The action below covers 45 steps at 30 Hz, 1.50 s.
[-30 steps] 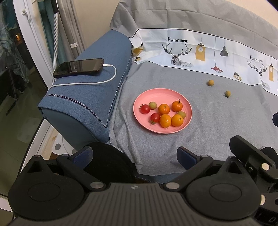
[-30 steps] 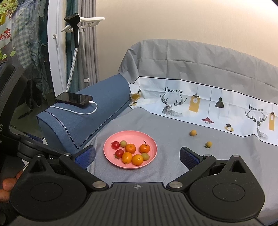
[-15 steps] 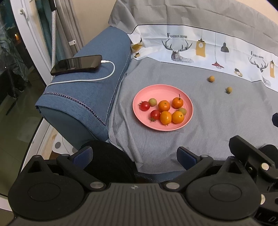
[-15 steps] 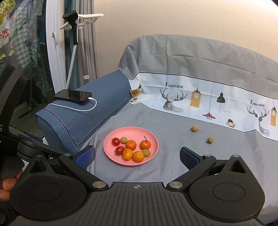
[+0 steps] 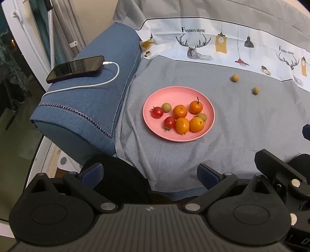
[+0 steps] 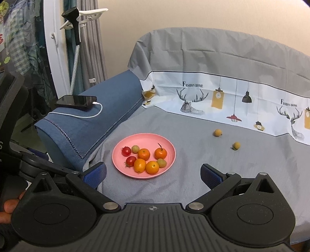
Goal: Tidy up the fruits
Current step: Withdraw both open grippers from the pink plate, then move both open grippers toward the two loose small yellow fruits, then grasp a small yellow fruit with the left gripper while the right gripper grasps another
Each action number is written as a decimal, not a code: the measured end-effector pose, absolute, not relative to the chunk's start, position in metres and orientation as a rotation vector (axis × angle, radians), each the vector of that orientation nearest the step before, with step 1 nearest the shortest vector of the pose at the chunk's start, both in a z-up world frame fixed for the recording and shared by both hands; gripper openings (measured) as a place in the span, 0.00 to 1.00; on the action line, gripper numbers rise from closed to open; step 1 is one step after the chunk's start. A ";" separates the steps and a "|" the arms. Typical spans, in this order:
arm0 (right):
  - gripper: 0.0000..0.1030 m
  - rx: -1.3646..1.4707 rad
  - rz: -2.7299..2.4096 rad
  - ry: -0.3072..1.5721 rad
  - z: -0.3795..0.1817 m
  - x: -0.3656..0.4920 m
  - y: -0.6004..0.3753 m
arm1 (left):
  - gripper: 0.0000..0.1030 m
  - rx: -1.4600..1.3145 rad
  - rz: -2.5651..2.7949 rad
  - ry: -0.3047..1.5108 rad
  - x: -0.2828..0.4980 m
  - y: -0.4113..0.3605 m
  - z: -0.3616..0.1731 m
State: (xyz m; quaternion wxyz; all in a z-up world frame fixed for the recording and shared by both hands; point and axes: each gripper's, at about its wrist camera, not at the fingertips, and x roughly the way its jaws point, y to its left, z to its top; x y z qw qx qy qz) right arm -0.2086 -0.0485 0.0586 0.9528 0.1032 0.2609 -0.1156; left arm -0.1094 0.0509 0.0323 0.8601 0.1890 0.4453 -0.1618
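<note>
Pink plate (image 6: 143, 175) (rim unobstructed), grippers apart

Beige wall (image 6: 174, 15), grey-covered sofa (image 6: 213, 48), perhaps a window (image 6: 23, 38) left.

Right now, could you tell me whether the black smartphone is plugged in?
Plugged in: the black smartphone lies on the blue armrest with a white cable in its end.
</note>
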 end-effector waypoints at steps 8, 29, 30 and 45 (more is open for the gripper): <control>0.99 0.276 -0.267 0.558 0.049 -0.202 -0.065 | 1.00 0.421 -0.371 0.878 -0.106 0.035 0.033; 0.99 0.620 -0.488 0.742 -0.032 -0.172 -0.203 | 1.00 0.487 -0.545 0.902 -0.025 -0.105 -0.002; 0.99 0.614 -0.522 0.735 -0.036 -0.169 -0.213 | 1.00 0.484 -0.551 0.904 -0.016 -0.117 -0.005; 0.99 0.384 -0.633 0.703 -0.139 -0.027 -0.347 | 1.00 0.684 -0.707 0.823 0.112 -0.332 -0.127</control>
